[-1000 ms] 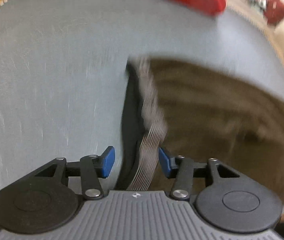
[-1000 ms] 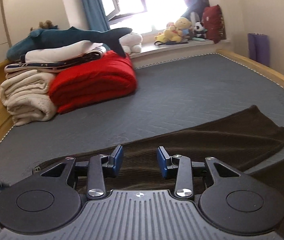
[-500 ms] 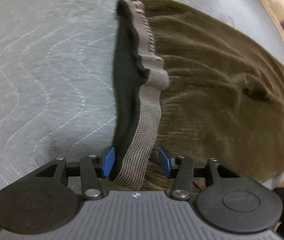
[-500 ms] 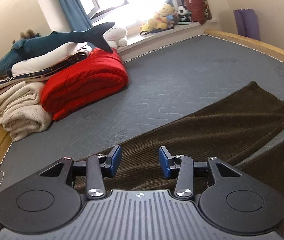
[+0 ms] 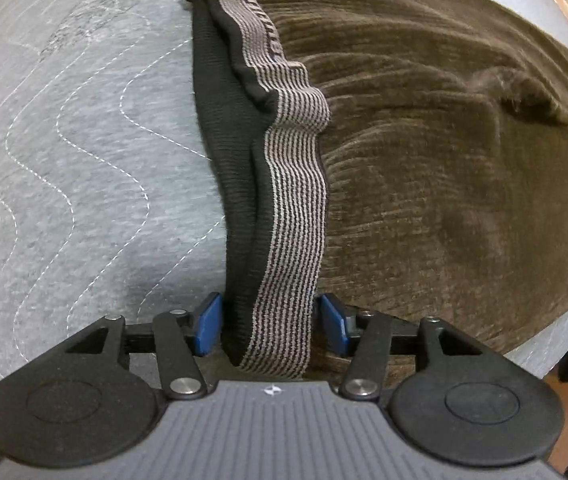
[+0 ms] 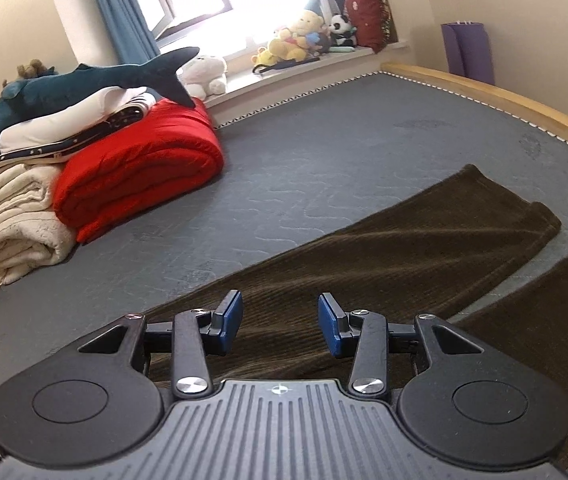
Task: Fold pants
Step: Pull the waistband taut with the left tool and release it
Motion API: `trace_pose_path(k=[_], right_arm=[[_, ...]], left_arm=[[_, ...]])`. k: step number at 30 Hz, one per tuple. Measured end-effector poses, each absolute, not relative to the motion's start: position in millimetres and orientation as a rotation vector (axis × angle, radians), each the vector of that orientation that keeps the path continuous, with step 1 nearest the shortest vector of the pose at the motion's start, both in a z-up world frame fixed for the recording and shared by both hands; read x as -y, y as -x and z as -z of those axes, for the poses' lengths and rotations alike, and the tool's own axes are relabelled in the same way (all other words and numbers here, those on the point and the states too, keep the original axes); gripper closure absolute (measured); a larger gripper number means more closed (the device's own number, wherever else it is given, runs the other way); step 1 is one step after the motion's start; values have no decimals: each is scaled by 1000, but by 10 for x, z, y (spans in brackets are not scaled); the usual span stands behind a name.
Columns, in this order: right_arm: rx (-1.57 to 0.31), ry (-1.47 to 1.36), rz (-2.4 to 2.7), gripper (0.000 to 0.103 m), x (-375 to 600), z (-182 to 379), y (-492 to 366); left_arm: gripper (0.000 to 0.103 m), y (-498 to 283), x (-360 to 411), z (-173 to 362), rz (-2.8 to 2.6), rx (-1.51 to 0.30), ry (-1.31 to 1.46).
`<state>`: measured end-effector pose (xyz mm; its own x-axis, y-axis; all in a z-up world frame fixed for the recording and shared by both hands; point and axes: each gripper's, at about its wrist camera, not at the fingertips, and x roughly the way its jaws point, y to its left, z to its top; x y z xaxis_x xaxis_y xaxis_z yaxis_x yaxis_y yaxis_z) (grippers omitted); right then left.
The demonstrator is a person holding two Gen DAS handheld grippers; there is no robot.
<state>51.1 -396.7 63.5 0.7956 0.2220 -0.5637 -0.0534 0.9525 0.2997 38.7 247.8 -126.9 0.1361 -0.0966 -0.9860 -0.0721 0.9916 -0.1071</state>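
The pants (image 5: 423, 152), dark brown corduroy, lay spread flat on the grey quilted mattress (image 5: 64, 152) of the bed. In the left wrist view they filled the right half of the frame, and their striped elastic waistband (image 5: 287, 216) ran down the middle from the top edge to the bottom, its dark inner side turned out along the left. The left gripper (image 5: 271, 322) pointed down at the bed with the waistband's lower end between its blue pads. The jaws were opening; the left pad sat right at the band's edge and the right pad just beside the other edge, neither visibly pressing the cloth.

In the right wrist view the two pant legs stretched from the lower centre toward the right edge of the frame, their hems apart from each other. The right gripper (image 6: 280, 326) hung over the nearer part of the upper leg, its jaws standing apart with nothing between them but the fabric seen below.

At the left of that frame sat a rolled red quilt (image 6: 140, 176) against a stack of cream blankets (image 6: 12, 224), a plush shark (image 6: 84, 84) lying on top. Soft toys (image 6: 295, 40) lined the windowsill at top centre.
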Motion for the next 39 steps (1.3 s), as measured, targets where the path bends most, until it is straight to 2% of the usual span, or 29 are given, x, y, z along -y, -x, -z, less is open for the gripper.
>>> trace_pose_path(k=[2,4,6,10,13,17,19,22,25,26,28,31,32,33,35,39], right_arm=[[-643,-271,-146,59,3957,-617,-515],[-648,-267,-145,59,3930,-610,-524],[-649,-263,-145,59,3907,-604,-535],[-660,-273,-151,59,3828,-588,-553],[-661,-268,-166,59,3745,-587,-553],[-665,-239,-178,59,3666,-574,-556],[-667,-226,-170,59,3654,-568,-567],[-669,-225,-161,59,3709,-595,-587],[-650,-176,-169,59,3769,-706,-583],[-641,-158,-176,59,3789,-751,-581],[-619,-125,-180,59,3849,-863,-581],[-601,-105,-200,58,3943,-975,-603],[-597,-91,-201,58,3970,-986,-614],[-594,-78,-199,57,3989,-982,-623],[-590,-57,-192,57,4045,-919,-641],[-664,-88,-161,57,4183,-663,-667]], left_arm=[[48,-380,-2441,1274,30,-1430,111],[60,-370,-2365,1275,48,-1418,71],[66,-331,-2317,1215,67,-1392,41],[70,-221,-2334,1058,72,-1343,59],[70,-121,-2399,932,65,-1305,37],[68,-69,-2317,1068,96,-1385,-35],[61,-110,-2290,1040,91,-1384,-46],[56,-167,-2318,825,28,-1271,-40],[57,-209,-2319,632,60,-1168,11],[60,-229,-2280,615,92,-1154,20],[75,-250,-2146,635,170,-1149,-13],[82,-285,-1989,886,238,-1245,-125],[94,-320,-2020,1079,183,-1337,-178],[95,-340,-2066,1199,146,-1391,-211],[95,-409,-2174,1105,138,-1378,-123],[91,-462,-2267,804,154,-1249,11]])
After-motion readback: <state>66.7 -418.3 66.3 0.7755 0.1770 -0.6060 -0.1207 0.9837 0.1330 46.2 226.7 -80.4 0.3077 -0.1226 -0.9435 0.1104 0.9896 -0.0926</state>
